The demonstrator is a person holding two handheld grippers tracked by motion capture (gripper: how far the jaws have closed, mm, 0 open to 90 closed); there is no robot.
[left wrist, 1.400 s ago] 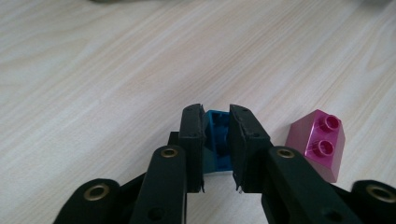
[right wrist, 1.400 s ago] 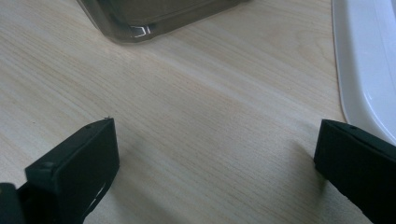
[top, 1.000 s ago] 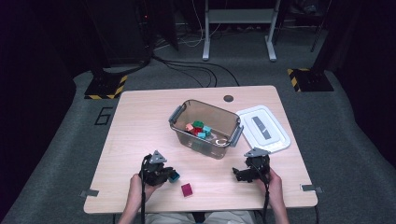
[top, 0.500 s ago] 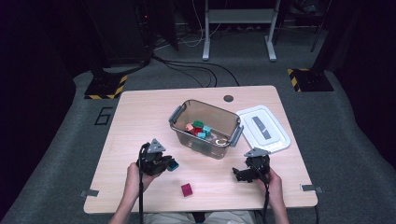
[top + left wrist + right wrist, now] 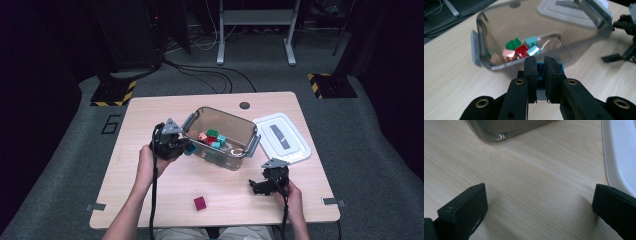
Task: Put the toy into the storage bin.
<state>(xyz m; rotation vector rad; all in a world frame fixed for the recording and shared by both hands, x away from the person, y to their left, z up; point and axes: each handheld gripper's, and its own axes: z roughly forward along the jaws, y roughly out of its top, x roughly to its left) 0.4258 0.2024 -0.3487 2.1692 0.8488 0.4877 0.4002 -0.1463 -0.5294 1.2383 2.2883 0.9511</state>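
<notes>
My left gripper [image 5: 184, 148] [image 5: 540, 65] is shut on a blue brick [image 5: 539, 72] [image 5: 189, 149], raised beside the left wall of the clear plastic bin [image 5: 240, 151] [image 5: 484, 47]. Inside the bin lie several bricks: green [image 5: 514, 44], red [image 5: 522, 50], pink [image 5: 508, 53] and teal [image 5: 531, 41]. A dark red brick [image 5: 200, 203] rests on the table near the front edge. My right gripper [image 5: 256, 186] [image 5: 539, 205] stands open low over the bare wooden table, in front of the bin's right corner, with nothing between its jaws.
The bin's white lid [image 5: 281, 138] [image 5: 617, 152] lies flat to the right of the bin. A round hole [image 5: 244, 105] marks the far edge of the table [image 5: 150, 180]. Dark floor with cables and stands surrounds the table.
My left gripper has risen from near the table's front and moved forward to the bin's left side, carrying the blue brick. The right gripper has stayed put.
</notes>
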